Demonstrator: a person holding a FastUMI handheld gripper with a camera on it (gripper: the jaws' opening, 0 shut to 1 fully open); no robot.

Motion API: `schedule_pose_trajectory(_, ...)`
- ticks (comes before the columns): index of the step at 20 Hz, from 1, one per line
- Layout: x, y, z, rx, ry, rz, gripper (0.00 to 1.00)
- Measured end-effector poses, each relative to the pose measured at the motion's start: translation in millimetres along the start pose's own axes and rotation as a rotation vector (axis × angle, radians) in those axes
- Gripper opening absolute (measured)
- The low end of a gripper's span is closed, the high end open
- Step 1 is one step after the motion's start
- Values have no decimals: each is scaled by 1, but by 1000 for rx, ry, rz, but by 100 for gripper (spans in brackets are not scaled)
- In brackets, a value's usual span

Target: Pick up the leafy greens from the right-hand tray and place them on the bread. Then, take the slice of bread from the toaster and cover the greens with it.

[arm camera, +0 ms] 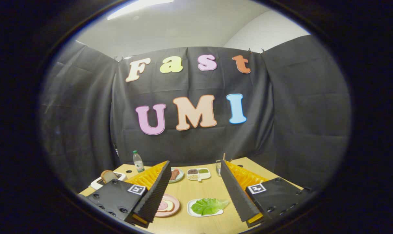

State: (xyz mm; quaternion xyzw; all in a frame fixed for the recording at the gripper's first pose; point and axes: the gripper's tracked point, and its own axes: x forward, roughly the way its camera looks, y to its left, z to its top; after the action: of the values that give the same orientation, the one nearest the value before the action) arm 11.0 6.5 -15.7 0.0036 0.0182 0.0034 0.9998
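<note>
Above a pale wooden surface point(203, 195) the gripper point(196, 191) hangs with its jaws spread wide, holding and touching nothing. Between the two fingers, toward the near edge, one white tray point(192, 212) carries a single bunch of leafy greens point(210, 205). Just beside it, partly behind the left finger point(159, 191), one pink plate point(174, 209) bears a slice of bread point(167, 206) with a pink filling on it. Farther back lie one small plate point(180, 177) of reddish food and one white divided dish point(199, 174) with three fillings: dark, green and pale. Near the far left corner stands one clear bottle point(138, 161) with a green cap; its label is too small to read. One white toaster point(100, 182) sits at the left edge with one brown slice point(108, 175) standing up out of it. Each finger mount wears one square black-and-white marker point(136, 189); a second marker point(257, 188) sits on the right.
</note>
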Motion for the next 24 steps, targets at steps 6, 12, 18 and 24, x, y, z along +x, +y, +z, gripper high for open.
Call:
schedule_pose_trajectory(6,2,-4,-11,-4,28,12,97)
schedule_pose_trajectory(12,27,-19,-41,-5,112,41,97)
schedule_pose_trajectory(18,80,-57,-81,-33,239,68,98)
schedule_pose_trajectory(24,125,-91,-169,-19,532,148,98)
